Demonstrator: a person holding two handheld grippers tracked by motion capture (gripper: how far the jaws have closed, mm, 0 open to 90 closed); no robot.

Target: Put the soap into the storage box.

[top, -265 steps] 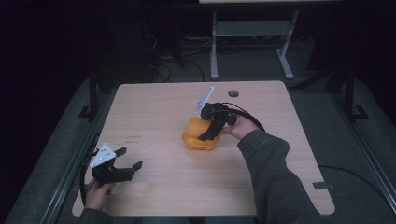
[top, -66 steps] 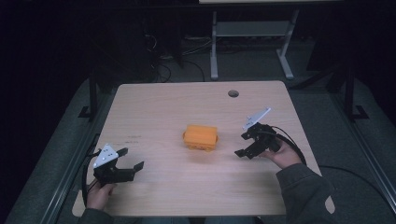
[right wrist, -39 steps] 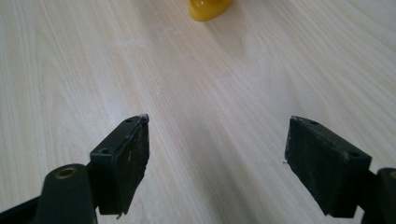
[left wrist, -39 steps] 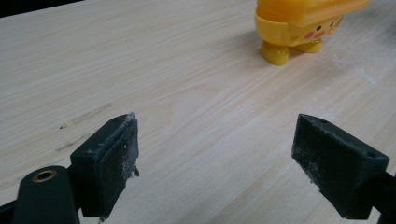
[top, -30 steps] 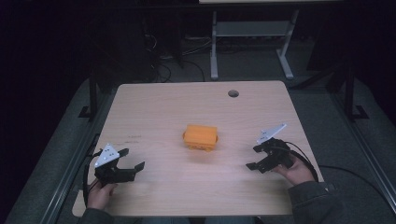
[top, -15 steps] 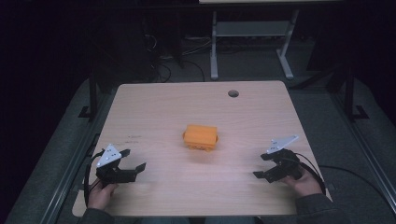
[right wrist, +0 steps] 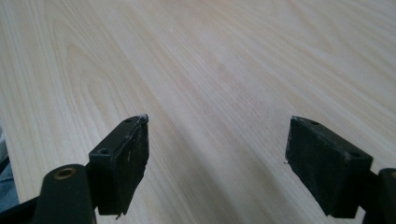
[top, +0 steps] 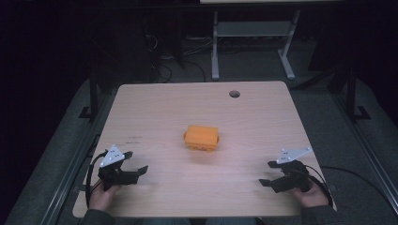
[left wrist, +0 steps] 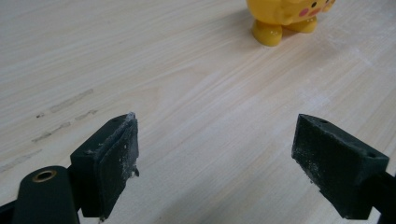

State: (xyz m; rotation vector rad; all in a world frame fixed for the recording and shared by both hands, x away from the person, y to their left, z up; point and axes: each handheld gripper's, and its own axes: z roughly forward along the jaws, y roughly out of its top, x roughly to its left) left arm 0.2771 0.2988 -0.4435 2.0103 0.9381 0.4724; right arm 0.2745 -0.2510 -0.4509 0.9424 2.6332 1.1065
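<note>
An orange-yellow toy [top: 202, 137] stands alone at the middle of the wooden table [top: 159, 112]. In the left gripper view the yellow toy [left wrist: 285, 16] shows stubby feet and a pink cheek spot at the top edge. My left gripper [top: 135, 165] rests near the table's front left corner, jaws wide apart and empty [left wrist: 215, 170]. My right gripper [top: 268, 173] sits near the front right corner, also open, with bare wood between its pads [right wrist: 217, 165].
A round cable hole [top: 234, 93] lies near the table's far edge. Beyond the table stand a white metal frame [top: 253, 33] and cables on a dark floor. Black rails [top: 89, 93] run along both sides of the table.
My right gripper let go of the toy at the table's middle and drew back to the front right corner. The left gripper has stayed put.
</note>
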